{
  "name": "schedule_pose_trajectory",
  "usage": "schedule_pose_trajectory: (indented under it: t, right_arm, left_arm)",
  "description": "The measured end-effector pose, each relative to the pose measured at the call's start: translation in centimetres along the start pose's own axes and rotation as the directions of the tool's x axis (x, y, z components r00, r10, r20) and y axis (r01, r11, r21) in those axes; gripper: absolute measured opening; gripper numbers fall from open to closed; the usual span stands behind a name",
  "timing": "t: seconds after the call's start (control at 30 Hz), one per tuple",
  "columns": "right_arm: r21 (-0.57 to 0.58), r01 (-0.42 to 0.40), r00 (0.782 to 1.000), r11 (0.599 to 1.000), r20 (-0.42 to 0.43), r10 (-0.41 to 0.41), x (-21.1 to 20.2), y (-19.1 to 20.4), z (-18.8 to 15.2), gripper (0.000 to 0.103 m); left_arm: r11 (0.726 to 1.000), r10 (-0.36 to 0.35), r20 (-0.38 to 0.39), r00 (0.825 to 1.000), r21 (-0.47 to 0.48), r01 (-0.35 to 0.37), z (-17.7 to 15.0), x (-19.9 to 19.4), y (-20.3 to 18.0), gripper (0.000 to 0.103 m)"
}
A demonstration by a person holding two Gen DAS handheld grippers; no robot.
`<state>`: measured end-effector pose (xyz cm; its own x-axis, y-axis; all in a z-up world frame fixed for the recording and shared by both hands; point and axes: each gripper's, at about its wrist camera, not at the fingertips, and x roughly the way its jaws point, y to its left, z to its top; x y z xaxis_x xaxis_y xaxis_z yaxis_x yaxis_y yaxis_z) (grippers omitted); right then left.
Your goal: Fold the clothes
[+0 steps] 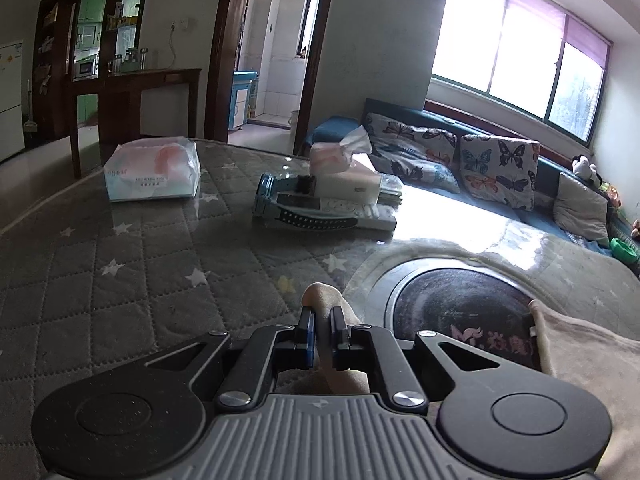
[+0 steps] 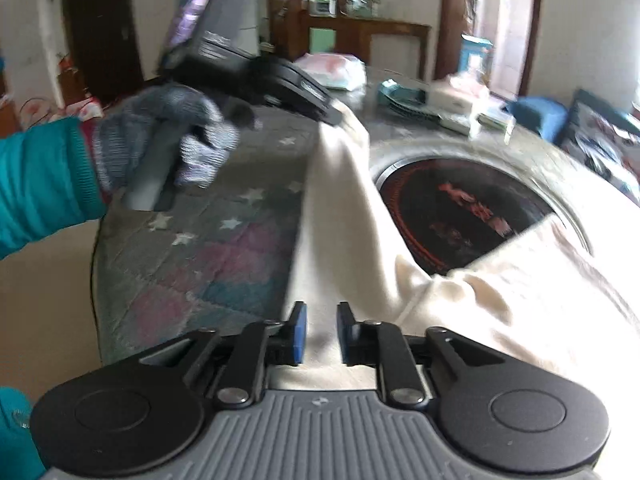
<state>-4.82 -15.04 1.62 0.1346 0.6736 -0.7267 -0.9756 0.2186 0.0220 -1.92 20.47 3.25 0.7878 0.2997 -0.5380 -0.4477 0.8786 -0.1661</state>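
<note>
A soft, matt cream cloth garment (image 2: 344,216) is seen, its weave fine and slightly fleecy. The round table is covered by a grey quilted cloth with white stars (image 1: 132,264), stitched in diamonds and overlaid by a glossy transparent sheet in which window light is reflected. A glossy black glass disc (image 1: 460,304) is set in a smooth, pale ring. The left gripper (image 1: 323,322) and right gripper (image 2: 322,316) are made of matt black plastic with ribbed grey housings, shiny metal rivets and smooth blue pads. A crinkled, shiny plastic-wrapped pack (image 1: 154,174) and a grey knitted glove (image 2: 160,132) with a coarse, ribbed texture are shown.
</note>
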Motion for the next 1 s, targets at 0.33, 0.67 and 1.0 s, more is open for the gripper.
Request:
schedule_pose_trajectory:
  t: [0.33,0.67,1.0]
  right_arm:
    - [0.045,0.05,0.997,0.998,0.059,-0.052,-4.0,-1.4,-1.1,0.03]
    - [0.27,0.244,0.961,0.931,0.059,-0.269,-9.9,-6.2,-6.2,0.03]
    - [0.457,0.337,0.922,0.823,0.015,-0.386,-14.0,-9.6,-12.3,0.03]
  left_arm:
    - [0.98,-0.188,0.12,0.975,0.083,0.179,1.4,-6.5,-5.8,0.008]
    - [0.842,-0.511,0.113,0.852,0.266,0.469,-1.1,-13.9,-15.2,0.009]
    - [0.681,-0.592,-0.173,0.787,0.415,0.604,-8.3,-12.4,-20.1,0.032]
